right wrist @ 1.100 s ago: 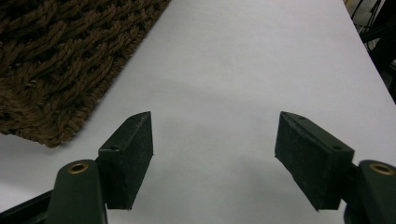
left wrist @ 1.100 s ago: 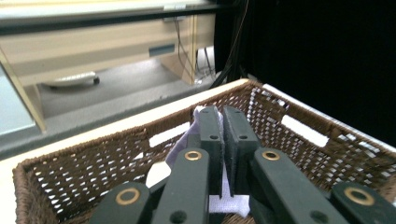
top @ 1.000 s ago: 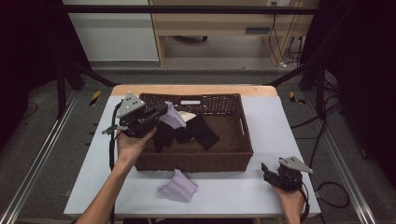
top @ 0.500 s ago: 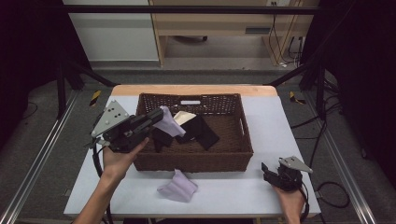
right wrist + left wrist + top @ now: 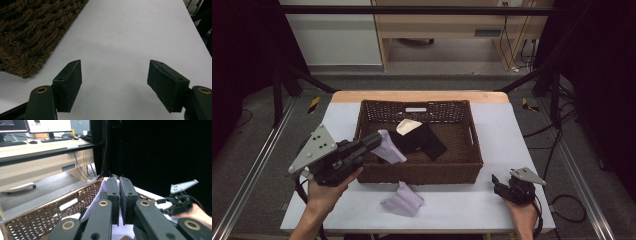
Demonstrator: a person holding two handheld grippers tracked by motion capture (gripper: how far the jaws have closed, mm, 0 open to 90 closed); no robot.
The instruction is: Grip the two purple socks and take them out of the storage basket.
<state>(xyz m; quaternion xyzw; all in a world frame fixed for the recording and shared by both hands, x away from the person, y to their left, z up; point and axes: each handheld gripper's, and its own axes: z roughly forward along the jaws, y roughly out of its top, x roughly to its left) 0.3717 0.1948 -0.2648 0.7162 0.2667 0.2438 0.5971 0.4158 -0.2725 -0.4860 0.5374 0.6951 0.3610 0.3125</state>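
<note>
Left gripper [image 5: 374, 141] raised at the left rim of the basket [image 5: 472, 150], jaws clamped on a lilac cloth [image 5: 389, 148]. Cloth hanging from the jaws over the left wall, partly inside the basket; seen in the left gripper view as pale fabric [image 5: 100, 197] squeezed between and below the two black pads. Basket itself brown wicker, rectangular, set toward the far edge of the tabletop [image 5: 492, 122], roughly centred between left and right edges. Inside it: a black cloth [image 5: 422, 142] spread across the middle, and a cream cloth [image 5: 408, 126] lying at the black one's far side, touching it. A small white label [image 5: 416, 109] on the far wall.

Outside the basket, a second lilac cloth [image 5: 403, 201] crumpled on the tabletop, just beside the near wall, close to the near edge.

Right gripper [image 5: 502, 186] held low near the near right corner of the tabletop, well apart from the basket's contents. Jaws spread wide, grasping nothing; in the right gripper view bare white surface [image 5: 130, 37] between the pads, with the basket's corner [image 5: 30, 37] off to one side.
</note>
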